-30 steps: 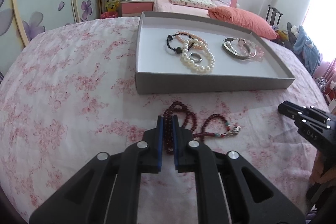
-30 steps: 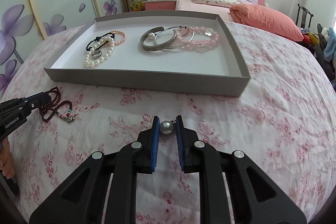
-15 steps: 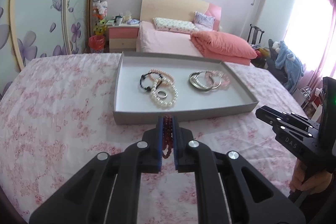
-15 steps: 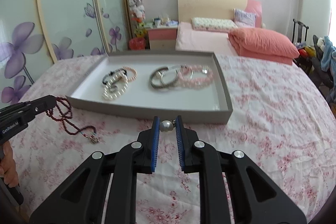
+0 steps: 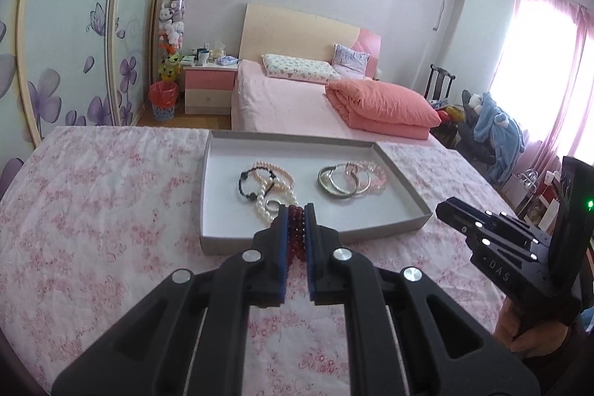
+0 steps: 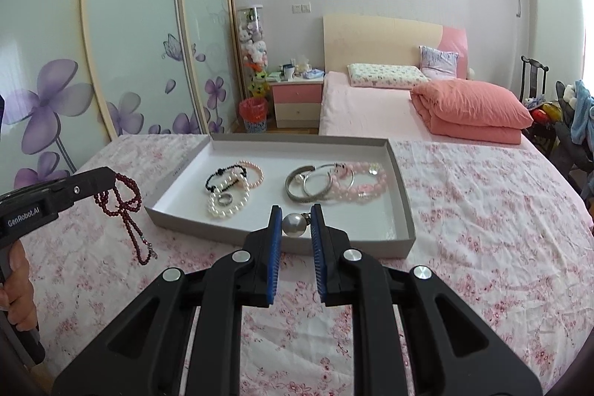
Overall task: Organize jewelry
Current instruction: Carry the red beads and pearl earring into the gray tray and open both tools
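on the floral-clothed tabletop (image 6: 482,210) the grey tray (image 6: 402,206) awaits both loads: left gripper (image 5: 296,223) fingers clamp the dark red bead strand (image 6: 124,206), right gripper (image 6: 295,223) fingers clamp a pearl pendant (image 6: 294,223), both aloft near the tray's front wall; next, carry over and release inside.

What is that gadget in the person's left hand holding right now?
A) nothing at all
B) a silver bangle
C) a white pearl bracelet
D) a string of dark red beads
D: the left gripper is clamped on the string of dark red beads, which hangs from it above the flowered cloth, outside the tray.
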Tool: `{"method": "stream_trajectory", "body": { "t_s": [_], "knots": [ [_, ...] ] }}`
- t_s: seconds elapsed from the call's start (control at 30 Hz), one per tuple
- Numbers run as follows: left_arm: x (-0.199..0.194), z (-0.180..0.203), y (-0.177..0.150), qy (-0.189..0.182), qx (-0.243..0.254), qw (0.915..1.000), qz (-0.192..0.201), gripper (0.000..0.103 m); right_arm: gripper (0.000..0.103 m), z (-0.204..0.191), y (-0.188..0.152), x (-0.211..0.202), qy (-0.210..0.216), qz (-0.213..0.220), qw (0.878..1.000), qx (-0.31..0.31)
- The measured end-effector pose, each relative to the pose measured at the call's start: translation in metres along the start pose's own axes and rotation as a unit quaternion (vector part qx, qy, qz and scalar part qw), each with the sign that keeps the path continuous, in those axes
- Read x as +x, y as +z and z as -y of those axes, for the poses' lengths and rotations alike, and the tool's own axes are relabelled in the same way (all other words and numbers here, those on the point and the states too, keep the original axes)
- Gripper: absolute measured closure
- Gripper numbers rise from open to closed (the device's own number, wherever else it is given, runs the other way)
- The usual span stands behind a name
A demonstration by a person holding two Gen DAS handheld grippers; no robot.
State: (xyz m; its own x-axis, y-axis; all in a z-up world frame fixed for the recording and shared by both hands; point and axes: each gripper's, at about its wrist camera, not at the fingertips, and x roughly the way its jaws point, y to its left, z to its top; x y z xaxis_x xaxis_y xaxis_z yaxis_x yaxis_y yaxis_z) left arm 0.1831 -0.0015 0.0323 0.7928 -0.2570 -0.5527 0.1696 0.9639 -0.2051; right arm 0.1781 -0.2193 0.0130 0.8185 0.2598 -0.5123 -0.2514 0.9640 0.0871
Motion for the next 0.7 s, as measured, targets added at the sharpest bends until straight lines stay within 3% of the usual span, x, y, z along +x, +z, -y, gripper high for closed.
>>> {"method": "stream_trajectory", "body": {
  "t_s": [0.7],
  "knots": [
    [-0.008,0.009,0.023,0.004,0.003,0.9994,0.033,0.094,0.086,-0.012,0.026,-0.016,-0.004,0.070,0.998,-0.007]
  ]
}}
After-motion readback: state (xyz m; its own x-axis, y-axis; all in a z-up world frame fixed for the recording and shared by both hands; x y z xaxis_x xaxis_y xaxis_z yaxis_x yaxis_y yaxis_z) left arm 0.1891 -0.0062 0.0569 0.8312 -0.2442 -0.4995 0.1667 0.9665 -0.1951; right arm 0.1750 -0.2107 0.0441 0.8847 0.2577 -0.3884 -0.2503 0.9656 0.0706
